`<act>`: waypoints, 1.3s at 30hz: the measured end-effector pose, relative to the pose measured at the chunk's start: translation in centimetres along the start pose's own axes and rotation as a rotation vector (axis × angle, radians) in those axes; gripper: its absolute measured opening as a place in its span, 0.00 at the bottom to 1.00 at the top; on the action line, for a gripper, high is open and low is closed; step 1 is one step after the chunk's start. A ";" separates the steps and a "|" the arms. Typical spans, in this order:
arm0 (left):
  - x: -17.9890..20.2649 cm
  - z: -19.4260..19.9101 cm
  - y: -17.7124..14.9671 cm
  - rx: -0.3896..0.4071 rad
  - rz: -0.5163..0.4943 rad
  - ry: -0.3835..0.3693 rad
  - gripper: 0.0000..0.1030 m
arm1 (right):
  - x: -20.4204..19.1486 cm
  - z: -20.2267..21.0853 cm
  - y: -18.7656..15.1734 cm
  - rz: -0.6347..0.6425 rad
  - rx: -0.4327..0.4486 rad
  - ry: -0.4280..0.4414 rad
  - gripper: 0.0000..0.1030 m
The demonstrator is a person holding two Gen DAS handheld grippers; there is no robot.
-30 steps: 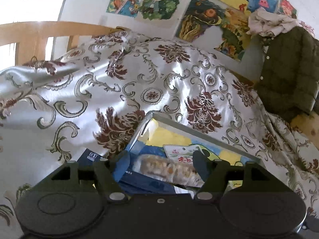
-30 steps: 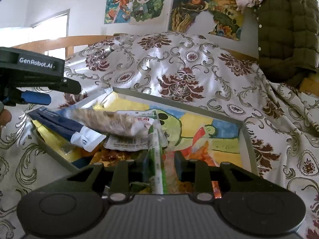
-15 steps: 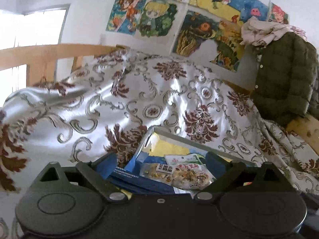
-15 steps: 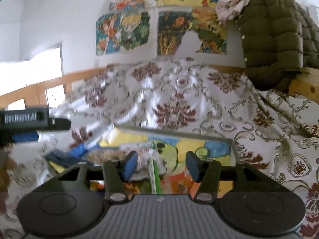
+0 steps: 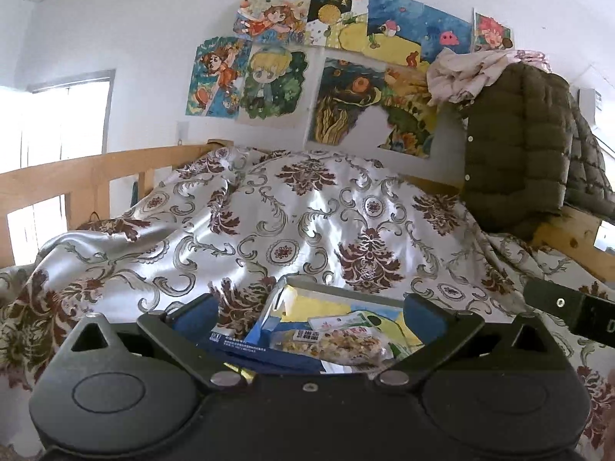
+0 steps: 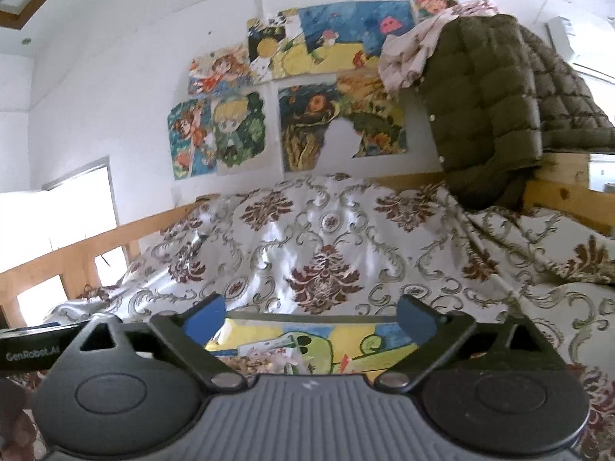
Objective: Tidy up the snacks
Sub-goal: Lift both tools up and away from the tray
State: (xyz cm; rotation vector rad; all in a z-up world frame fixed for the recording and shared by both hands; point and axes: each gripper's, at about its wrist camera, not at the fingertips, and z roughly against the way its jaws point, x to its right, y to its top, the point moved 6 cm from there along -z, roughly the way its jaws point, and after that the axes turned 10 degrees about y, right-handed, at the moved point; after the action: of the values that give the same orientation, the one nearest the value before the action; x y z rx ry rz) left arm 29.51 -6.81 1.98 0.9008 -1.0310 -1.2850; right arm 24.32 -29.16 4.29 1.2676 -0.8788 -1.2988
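The left gripper [image 5: 311, 313] is black, with two round bumps, silver screws and blue pads [image 5: 196, 317] on its fingers. The right gripper [image 6: 309, 317] has a grey ribbed middle, black round sides, silver screws and blue pads [image 6: 413, 319]. White letters mark one side

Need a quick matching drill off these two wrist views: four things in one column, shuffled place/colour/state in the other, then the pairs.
Things:
1. left gripper
2. quilted jacket
3. clear snack pack
4. tray

Descriptions:
A. olive green, hanging over the wooden frame
B. on top of the blue packet, in the tray
C. jaws wide apart, nothing between the pads
D. grey rim, cartoon print inside, lying on the patterned bedspread

Pairs: 1-C, 2-A, 3-B, 4-D
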 end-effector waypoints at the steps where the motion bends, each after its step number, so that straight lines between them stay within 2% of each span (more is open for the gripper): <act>1: 0.0 0.3 0.0 -0.001 0.003 -0.001 0.99 | 0.1 0.5 -0.1 -0.001 0.002 -0.003 1.00; 9: -0.4 3.3 -1.1 -0.015 0.015 0.004 0.99 | -0.1 4.1 -1.3 -0.005 -0.006 -0.019 1.00; 19: -2.2 6.8 -4.3 -0.073 -0.005 0.041 0.99 | -1.2 7.9 -3.3 -0.024 -0.041 -0.035 1.00; 27: -3.2 9.1 -4.6 -0.058 -0.033 0.064 0.99 | -2.8 10.1 -5.2 -0.026 -0.083 -0.036 1.00; 39: -4.8 12.5 -6.5 -0.080 -0.058 0.082 0.99 | -3.9 13.0 -7.4 -0.058 -0.125 -0.066 1.00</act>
State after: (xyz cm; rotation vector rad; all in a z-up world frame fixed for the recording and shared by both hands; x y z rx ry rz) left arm 15.59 -2.27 -0.80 0.9206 -0.8893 -1.3172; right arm 9.72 -26.33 -0.03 1.1651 -0.7990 -1.4257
